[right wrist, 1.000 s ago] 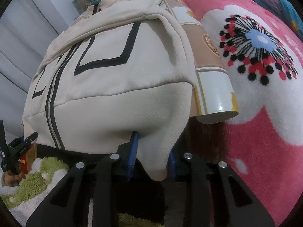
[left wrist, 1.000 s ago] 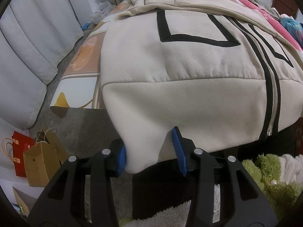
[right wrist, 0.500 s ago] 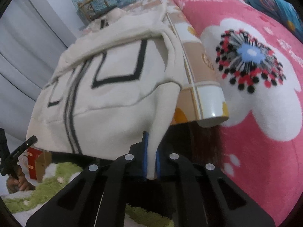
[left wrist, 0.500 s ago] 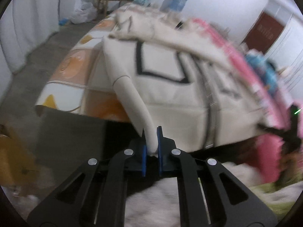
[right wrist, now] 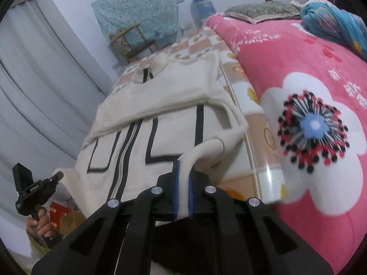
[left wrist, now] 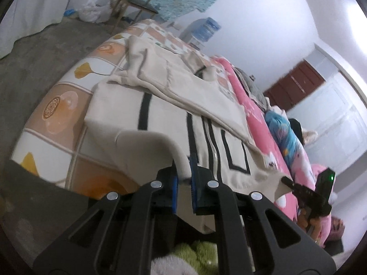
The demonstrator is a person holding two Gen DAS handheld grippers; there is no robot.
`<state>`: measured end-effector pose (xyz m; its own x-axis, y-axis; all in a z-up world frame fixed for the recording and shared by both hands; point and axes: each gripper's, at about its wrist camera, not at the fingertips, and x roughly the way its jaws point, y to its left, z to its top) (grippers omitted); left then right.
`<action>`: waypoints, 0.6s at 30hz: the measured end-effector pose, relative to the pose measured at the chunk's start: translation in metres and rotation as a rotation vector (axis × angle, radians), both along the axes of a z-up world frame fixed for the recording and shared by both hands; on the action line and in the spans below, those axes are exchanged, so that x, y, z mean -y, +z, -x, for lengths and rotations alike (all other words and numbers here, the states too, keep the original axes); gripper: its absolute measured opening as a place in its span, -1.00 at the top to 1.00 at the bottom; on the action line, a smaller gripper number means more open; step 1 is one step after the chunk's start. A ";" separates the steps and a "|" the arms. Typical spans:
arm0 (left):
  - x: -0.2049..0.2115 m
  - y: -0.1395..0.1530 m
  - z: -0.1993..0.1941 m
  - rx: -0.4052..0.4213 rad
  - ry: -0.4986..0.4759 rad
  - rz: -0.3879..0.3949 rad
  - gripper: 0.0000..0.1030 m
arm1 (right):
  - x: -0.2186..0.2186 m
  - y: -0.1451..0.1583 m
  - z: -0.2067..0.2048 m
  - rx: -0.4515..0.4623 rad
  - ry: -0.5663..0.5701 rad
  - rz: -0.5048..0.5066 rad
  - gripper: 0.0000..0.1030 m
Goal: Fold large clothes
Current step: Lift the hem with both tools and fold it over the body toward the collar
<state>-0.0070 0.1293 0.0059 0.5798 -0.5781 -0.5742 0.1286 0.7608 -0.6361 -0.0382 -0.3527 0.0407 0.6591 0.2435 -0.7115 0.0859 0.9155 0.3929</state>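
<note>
A cream zip jacket (left wrist: 165, 105) with black line trim lies front up on the bed, its sleeves folded across the chest. My left gripper (left wrist: 183, 168) is shut on the left bottom corner of the hem, which curls up off the bed edge. In the right wrist view the same jacket (right wrist: 160, 114) runs away from me. My right gripper (right wrist: 183, 176) is shut on the right hem corner, also raised. The other hand-held gripper shows at the edge of each view: the right one (left wrist: 307, 194) and the left one (right wrist: 34, 190), the latter held by a hand.
The jacket rests on a tile-pattern mat (left wrist: 57, 105) beside a pink flowered blanket (right wrist: 309, 91) with a blue bundle (right wrist: 332, 23) on it. A wooden chair (left wrist: 135, 2) and a water bottle (right wrist: 203, 4) stand beyond the bed. A green plush rug (left wrist: 201, 256) lies below, with paper bags (right wrist: 64, 215) on the floor.
Both grippers went from open around the hanging hem corners to shut on them. Both then rose, lifting the corners above the bed edge; the left one also rolled.
</note>
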 end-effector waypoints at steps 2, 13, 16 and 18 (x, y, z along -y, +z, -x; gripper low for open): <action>-0.004 -0.001 -0.009 -0.004 0.019 0.007 0.84 | -0.003 -0.004 -0.010 0.007 -0.013 -0.005 0.87; -0.018 0.000 -0.055 -0.001 0.083 0.018 0.84 | 0.002 -0.009 -0.065 0.037 -0.051 -0.049 0.87; -0.017 -0.004 -0.063 -0.010 0.091 0.004 0.84 | 0.003 -0.012 -0.077 0.030 -0.050 -0.049 0.87; -0.019 -0.006 -0.070 -0.019 0.105 0.014 0.84 | 0.004 -0.016 -0.087 0.019 -0.058 -0.048 0.87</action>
